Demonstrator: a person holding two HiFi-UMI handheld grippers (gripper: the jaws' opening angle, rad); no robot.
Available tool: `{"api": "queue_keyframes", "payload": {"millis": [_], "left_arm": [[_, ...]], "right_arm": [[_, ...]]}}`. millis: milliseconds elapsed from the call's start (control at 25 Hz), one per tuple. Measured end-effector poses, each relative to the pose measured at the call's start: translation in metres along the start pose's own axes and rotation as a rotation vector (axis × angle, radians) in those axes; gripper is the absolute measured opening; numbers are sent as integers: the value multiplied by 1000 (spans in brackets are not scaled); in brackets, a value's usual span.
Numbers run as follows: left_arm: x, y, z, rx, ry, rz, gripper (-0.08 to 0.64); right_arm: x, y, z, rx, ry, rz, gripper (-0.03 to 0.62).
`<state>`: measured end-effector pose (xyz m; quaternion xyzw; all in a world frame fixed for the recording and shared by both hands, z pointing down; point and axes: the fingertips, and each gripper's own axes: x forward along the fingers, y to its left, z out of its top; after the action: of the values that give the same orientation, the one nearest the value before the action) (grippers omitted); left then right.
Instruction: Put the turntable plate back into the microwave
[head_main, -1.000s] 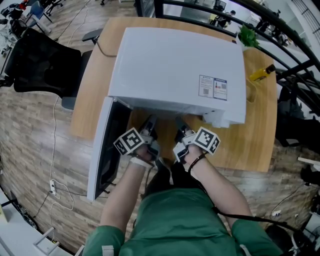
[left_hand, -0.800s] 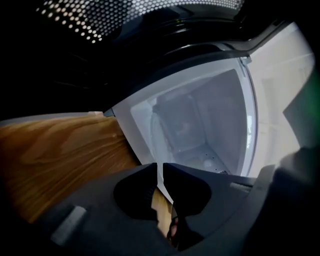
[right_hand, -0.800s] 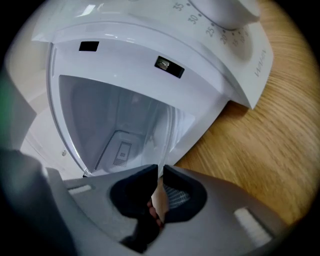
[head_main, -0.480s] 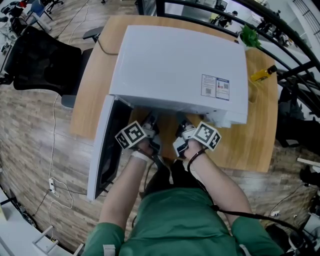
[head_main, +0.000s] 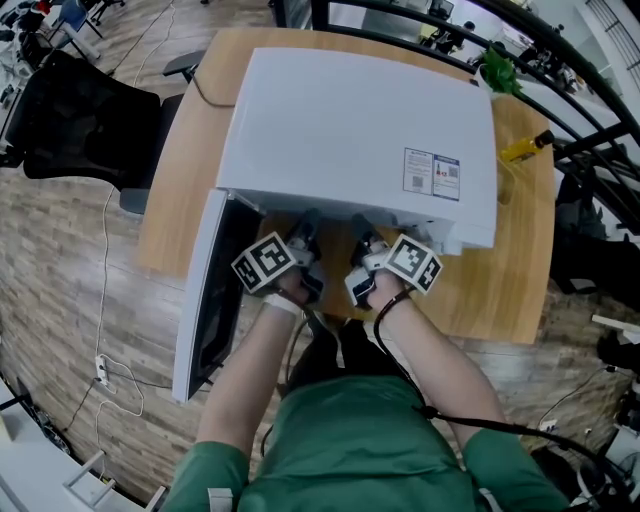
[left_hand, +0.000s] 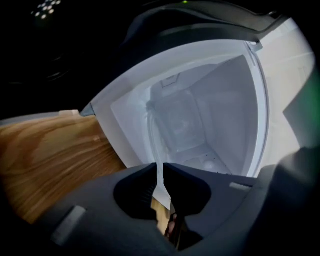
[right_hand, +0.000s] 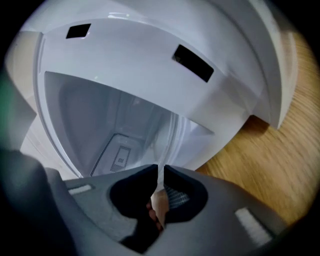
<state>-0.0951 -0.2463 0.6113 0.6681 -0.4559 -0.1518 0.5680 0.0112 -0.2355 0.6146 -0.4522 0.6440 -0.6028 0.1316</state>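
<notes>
Head view, left to right: a black office chair (head_main: 80, 120) stands on the plank floor (head_main: 60, 300) beside the wooden bench (head_main: 500, 285). On the bench sits the white microwave (head_main: 360, 130), with its door (head_main: 205, 300) swung wide open on the left side. My left tool (head_main: 303, 235) and my right tool (head_main: 362, 238) sit side by side, close together, at the mouth of the oven, with their tips just under the front edge of its top. Far right, near the bench's back corner, lie a small yellow item (head_main: 522, 148) and a green plant (head_main: 495, 72).

Left gripper view: my jaws are pressed almost together, pinching the rim of the clear glass turntable plate (left_hand: 160, 184). It shows as a thin pale strip edge-on between the pads. Beyond them the glass blurs part of the white cavity (left_hand: 225, 115).

Right gripper view: these jaws pinch the plate's rim as well, again with only a sliver of glass showing between the pads.

The plate hangs off the bench, gripped by both tools, directly in front of the open cavity. It is round, so it has no long axis. Its thin edge faces each camera and its far edge points into the oven. From above the glass hardly shows, and I cannot tell whether it sits level.
</notes>
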Motion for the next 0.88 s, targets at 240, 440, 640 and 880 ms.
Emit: {"api": "queue_keyframes", "payload": {"millis": [240, 440, 640, 880], "left_arm": [[2, 2, 4, -7, 0, 6, 48], [-1, 3, -1, -8, 3, 0, 48], [-5, 0, -3, 4, 11, -8, 48], [-6, 1, -5, 10, 17, -3, 48]], "right_arm": [[6, 1, -6, -51, 50, -10, 44], [10, 4, -18, -47, 85, 0, 44], [12, 8, -28, -85, 116, 5, 43], [11, 8, -31, -93, 118, 12, 44]]}}
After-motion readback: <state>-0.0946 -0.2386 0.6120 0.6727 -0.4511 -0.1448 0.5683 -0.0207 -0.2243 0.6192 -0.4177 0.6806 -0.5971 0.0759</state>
